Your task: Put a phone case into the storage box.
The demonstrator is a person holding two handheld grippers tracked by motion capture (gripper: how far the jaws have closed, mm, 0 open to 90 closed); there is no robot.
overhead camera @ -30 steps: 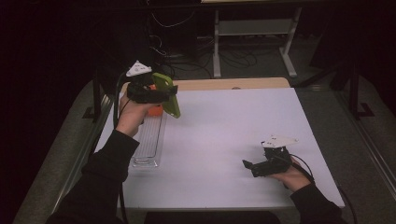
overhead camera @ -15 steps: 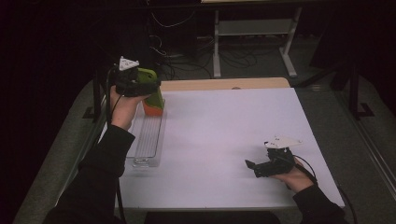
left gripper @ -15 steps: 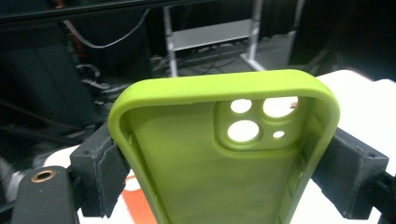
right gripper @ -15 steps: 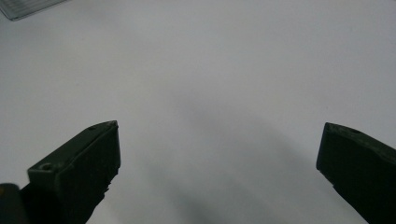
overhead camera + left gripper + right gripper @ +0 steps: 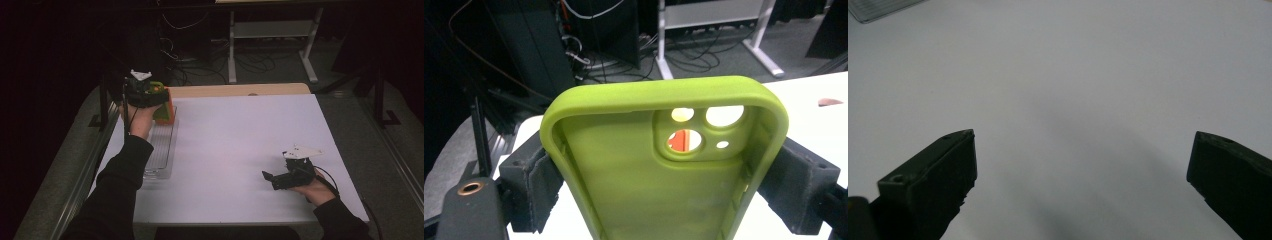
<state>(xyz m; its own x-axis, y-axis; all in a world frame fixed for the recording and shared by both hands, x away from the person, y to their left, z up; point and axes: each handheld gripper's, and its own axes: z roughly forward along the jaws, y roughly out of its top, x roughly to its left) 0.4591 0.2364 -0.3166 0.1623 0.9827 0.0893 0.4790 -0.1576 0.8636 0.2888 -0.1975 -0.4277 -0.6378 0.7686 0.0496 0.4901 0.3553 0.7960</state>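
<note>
White tabletop, dark room behind. At the far left the left gripper pinches a green phone case above a clear tray. Right gripper, jaws spread, rests near right. Seemingly mid-carry; next, set it down.

no readable text, no labels, no brands, no numbers anywhere
</note>
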